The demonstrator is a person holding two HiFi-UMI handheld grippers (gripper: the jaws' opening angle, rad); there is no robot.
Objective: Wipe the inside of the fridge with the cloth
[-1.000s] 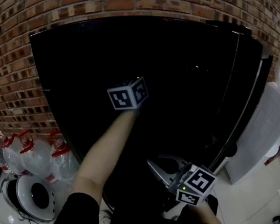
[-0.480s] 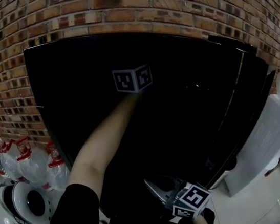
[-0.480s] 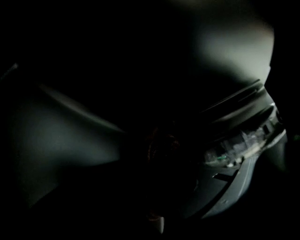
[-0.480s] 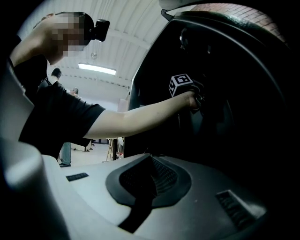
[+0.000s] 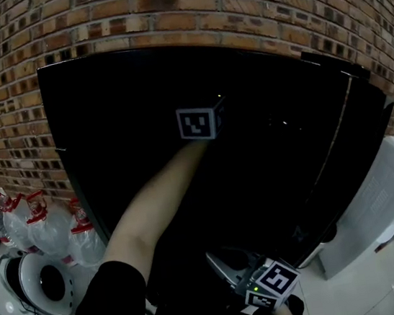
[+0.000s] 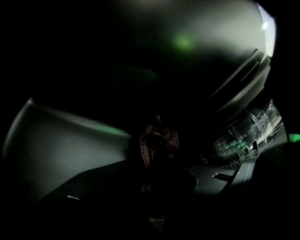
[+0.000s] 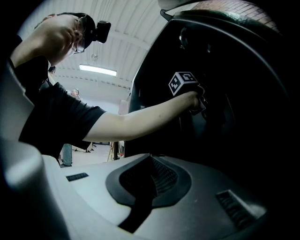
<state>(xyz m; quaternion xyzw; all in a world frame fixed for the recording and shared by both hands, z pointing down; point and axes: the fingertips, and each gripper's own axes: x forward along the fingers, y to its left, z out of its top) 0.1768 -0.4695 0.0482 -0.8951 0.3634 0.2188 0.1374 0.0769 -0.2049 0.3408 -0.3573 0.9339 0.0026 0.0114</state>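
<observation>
Left-hand marker cube has shifted up and toward 2 o'clock across the dark opening since the earlier frame; the right gripper has hardly changed place. One brick wall fills 12 o'clock of the head view. One black fridge stands against it, its door swung out toward 3 o'clock, probably to give the arm room. One white box-shaped unit sits at 4 o'clock, outside the work. One bare forearm runs from 7 o'clock up into the cavity, which puts the wiping end deep inside. At least three red-capped water bottles stand on the floor at 8 o'clock, with one round white appliance below them. Two grippers are in view. The left gripper has its jaws pinching the one cloth, a patterned wad bunched at the tips inside the fridge, likely held tight so it won't slip while rubbing; contact with a wall is too dark to tell. The right gripper waits at 6 o'clock outside the opening, jaws pressed together on nothing, apparently parked clear of the stroke.
</observation>
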